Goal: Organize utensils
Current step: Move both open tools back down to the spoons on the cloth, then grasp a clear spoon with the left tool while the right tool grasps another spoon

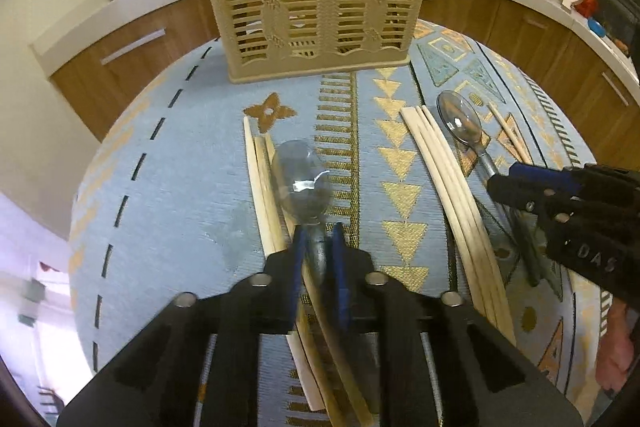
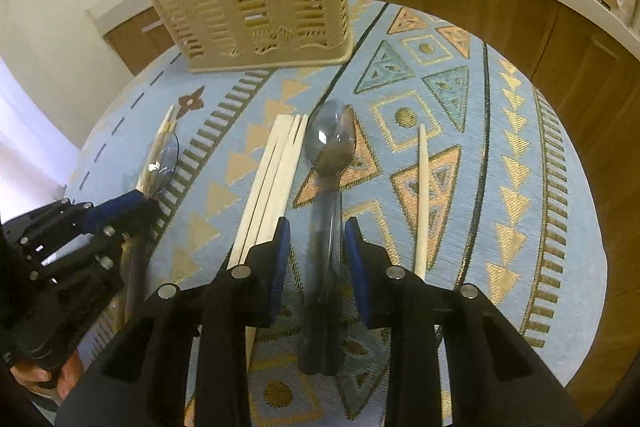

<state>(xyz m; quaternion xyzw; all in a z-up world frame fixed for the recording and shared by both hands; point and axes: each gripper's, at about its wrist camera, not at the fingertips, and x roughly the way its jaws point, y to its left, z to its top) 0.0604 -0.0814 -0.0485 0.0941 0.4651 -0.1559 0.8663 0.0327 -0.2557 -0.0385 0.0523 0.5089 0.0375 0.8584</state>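
**Two spoons, two grippers, one basket ahead**

My left gripper (image 1: 318, 243) is squeezed tight on the neck of a clear spoon (image 1: 302, 183). The spoon's bowl points away from me, straight toward the tan basket (image 1: 316, 3) that stands at the far side of the surface (image 1: 180, 187). Some wooden chopsticks (image 1: 262, 187) lie right beside this spoon, on its left.

My right gripper (image 2: 314, 243) is spread apart, with one finger on each side of the second spoon (image 2: 328, 155). I don't think it is touching the spoon yet. This spoon lies flat on the cloth, and its long handle runs right down the middle between the fingers, bowl end away from me. A bunch of pale chopsticks (image 2: 272, 179) lies just to its left, and one lone chopstick (image 2: 422, 195) to its right.

The basket sits ahead and a little to the left of my right gripper. My left gripper looks nearer to it, so I think that spoon should go in first.
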